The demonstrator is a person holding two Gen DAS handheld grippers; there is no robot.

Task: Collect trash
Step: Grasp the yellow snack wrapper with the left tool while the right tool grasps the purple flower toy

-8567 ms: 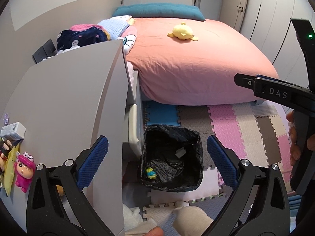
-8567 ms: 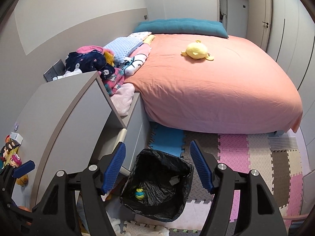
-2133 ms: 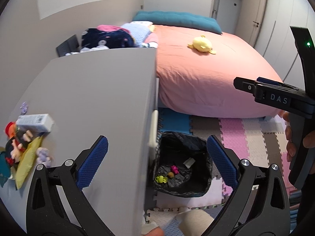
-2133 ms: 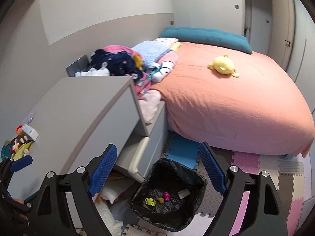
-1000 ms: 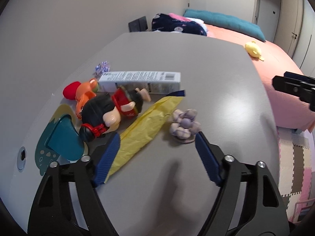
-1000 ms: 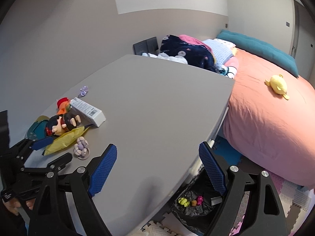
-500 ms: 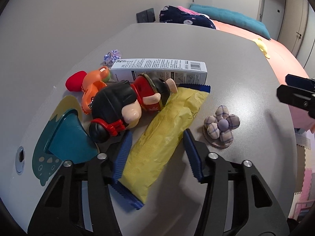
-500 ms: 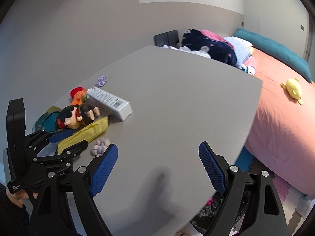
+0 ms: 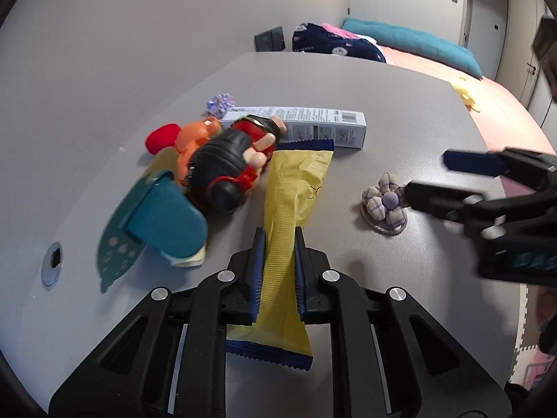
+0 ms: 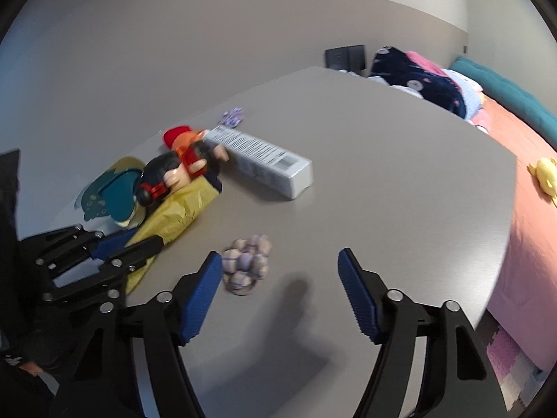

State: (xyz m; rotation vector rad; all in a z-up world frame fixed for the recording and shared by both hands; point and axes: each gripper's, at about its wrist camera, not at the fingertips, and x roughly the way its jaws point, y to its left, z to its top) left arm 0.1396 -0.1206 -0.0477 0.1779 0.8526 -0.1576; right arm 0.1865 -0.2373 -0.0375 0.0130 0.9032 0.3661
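Note:
A long yellow snack wrapper (image 9: 292, 188) with blue ends lies on the grey desk top (image 9: 400, 111). My left gripper (image 9: 277, 244) is shut on the wrapper near its near end; it also shows in the right wrist view (image 10: 139, 240) with the wrapper (image 10: 181, 216). A white and blue carton (image 9: 306, 129) lies behind the wrapper, also in the right wrist view (image 10: 264, 156). A small purple fabric flower (image 10: 245, 264) sits just beside my right gripper (image 10: 280, 278), which is open and empty above the desk. The right gripper shows at the right of the left wrist view (image 9: 428, 181).
A dark-haired toy figure (image 9: 226, 170) and an orange and red toy (image 9: 188, 139) lie left of the wrapper. A teal dinosaur-shaped holder (image 9: 153, 223) is beside them. A small purple flower (image 9: 219, 102) sits by the wall. A pink bed (image 10: 536, 230) lies beyond the desk's right edge.
My left gripper has closed on the yellow wrapper. My right gripper has moved in toward the fabric flower, staying open.

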